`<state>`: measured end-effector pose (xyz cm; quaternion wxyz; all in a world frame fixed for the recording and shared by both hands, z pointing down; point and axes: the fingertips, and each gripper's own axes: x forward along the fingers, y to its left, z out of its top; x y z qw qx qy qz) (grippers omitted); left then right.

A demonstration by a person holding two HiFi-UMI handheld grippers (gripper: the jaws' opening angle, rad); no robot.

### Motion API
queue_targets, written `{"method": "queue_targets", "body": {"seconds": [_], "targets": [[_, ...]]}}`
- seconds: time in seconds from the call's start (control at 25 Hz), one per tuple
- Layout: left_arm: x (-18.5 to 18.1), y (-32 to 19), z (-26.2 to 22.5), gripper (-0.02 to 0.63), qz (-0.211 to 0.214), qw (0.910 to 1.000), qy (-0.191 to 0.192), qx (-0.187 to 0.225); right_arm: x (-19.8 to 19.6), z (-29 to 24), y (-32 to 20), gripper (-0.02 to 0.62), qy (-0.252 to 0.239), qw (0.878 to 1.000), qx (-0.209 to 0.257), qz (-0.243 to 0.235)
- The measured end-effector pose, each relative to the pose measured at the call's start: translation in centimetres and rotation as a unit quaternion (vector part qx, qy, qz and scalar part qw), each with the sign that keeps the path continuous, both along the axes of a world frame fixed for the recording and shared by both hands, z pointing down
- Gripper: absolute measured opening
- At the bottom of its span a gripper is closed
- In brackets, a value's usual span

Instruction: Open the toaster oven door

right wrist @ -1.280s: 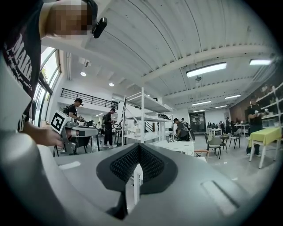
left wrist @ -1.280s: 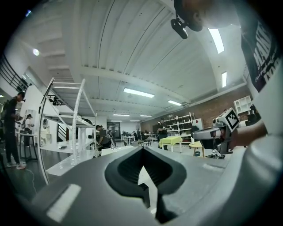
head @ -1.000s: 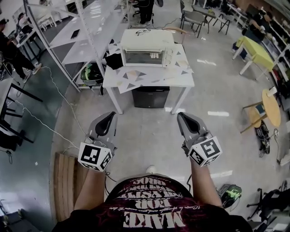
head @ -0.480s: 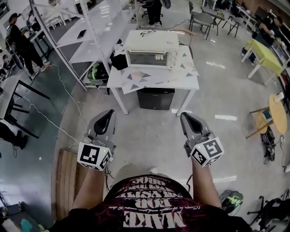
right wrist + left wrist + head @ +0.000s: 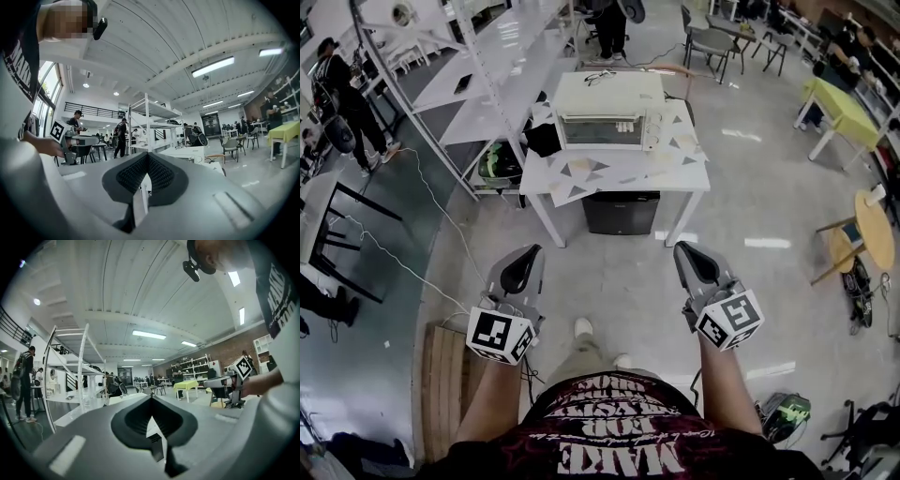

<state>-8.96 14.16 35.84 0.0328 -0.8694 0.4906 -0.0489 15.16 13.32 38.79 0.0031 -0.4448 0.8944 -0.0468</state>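
The left hand-held gripper [image 5: 529, 253] has its two jaws pressed together at the tips, and there is nothing between them; its own view [image 5: 151, 399] shows the same. The right hand-held gripper [image 5: 685, 249] also has its jaws closed together on nothing [image 5: 147, 156]. Both are held over the bare floor [image 5: 609, 272], side by side and well apart from the toaster oven [image 5: 607, 98], with the tips toward it. The toaster oven stands on a white tabletop [image 5: 619, 173], and its door [image 5: 598, 131] is closed, facing the person. Directly below the toaster oven, under the tabletop, sits a black cabinet [image 5: 622, 212]. To the left of the toaster oven stands a white shelving rack [image 5: 483, 80], and far to its right a yellow table [image 5: 839, 108].
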Motion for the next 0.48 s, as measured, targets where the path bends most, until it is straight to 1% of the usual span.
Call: {"method": "queue_targets", "body": {"seconds": [0.2, 0.48], "targets": [[0.1, -1.6, -0.3, 0.002, 0.012, 0.9999, -0.003, 0.0, -0.3, 0.1, -1.0, 0.026, -0.002, 1.0, -0.005, 0.01], [-1.3, -4.3, -0.6, 0.002, 0.013, 0.9999, 0.002, 0.003, -1.9, -0.5, -3.4, 0.026, 0.0, 1.0, -0.001, 0.007]]}}
